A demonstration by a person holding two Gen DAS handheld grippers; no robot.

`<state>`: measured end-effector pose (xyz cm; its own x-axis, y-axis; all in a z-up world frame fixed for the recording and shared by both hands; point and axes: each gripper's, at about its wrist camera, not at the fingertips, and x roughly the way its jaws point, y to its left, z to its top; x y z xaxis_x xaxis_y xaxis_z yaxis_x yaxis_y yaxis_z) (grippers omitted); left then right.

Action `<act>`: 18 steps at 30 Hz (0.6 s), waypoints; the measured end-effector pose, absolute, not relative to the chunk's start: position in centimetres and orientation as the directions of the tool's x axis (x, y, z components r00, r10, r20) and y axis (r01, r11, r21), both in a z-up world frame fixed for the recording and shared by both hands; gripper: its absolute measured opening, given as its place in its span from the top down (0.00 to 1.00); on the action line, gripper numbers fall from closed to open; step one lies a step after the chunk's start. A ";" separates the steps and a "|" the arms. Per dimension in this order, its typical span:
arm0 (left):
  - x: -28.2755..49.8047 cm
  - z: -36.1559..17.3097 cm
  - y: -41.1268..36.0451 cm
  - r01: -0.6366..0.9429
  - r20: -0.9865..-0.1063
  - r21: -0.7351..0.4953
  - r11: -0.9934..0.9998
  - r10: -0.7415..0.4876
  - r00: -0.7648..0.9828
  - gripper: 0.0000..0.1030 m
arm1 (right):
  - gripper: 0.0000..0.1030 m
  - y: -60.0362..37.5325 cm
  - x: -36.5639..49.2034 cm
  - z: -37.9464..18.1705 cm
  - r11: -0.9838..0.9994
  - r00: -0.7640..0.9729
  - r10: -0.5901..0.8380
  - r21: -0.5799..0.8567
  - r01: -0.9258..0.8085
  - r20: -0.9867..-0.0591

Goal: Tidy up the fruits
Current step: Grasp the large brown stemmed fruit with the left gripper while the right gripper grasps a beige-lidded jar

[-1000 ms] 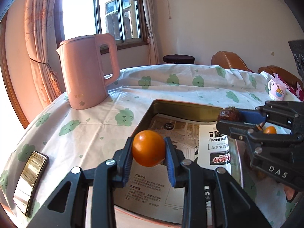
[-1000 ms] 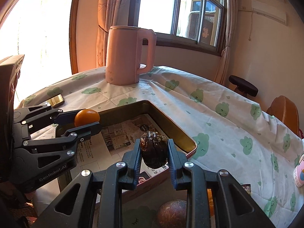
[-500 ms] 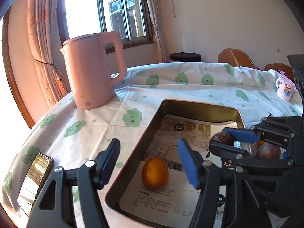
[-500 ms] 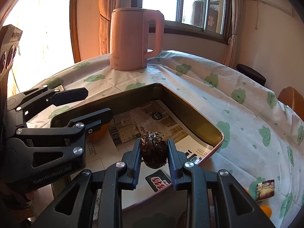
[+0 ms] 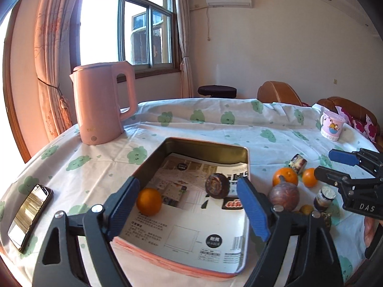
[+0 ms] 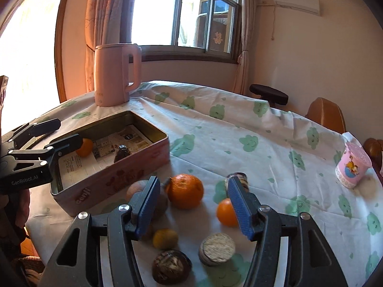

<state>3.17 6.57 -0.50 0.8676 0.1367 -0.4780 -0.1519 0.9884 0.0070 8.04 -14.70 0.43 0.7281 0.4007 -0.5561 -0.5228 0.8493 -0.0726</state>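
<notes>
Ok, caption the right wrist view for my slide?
Right gripper, fingers just opened and empty, above loose fruit beside the pink tin holding an orange.

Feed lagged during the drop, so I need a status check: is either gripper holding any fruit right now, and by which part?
Nothing is held. Both grippers have just been opening: the left gripper stands open above the orange in the tin, the right gripper open over the table fruit.

Hidden and cut-off parts around the tin box

Beside the tin box point(image 6: 115, 181), the right gripper point(image 6: 194, 205) covers part of a brownish round fruit point(image 6: 137, 187); print on the newspaper lining point(image 5: 191, 229) inside the box is too small to read; a phone point(image 5: 28, 212) left of the box is partly behind the left gripper point(image 5: 189, 205).
</notes>
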 end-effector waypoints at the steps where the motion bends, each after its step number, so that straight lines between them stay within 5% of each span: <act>1: 3.1 -0.5 5.9 -0.137 -0.477 0.003 0.991 0.122 0.870 0.17 | 0.38 -16.0 7.9 0.4 0.864 0.736 0.387 -0.059 -0.499 -0.555; 18: 4.2 -2.5 -3.1 0.025 -0.546 0.076 0.997 0.020 0.838 0.18 | 0.37 -20.0 7.8 -2.4 0.890 0.701 0.384 0.039 -0.454 -0.602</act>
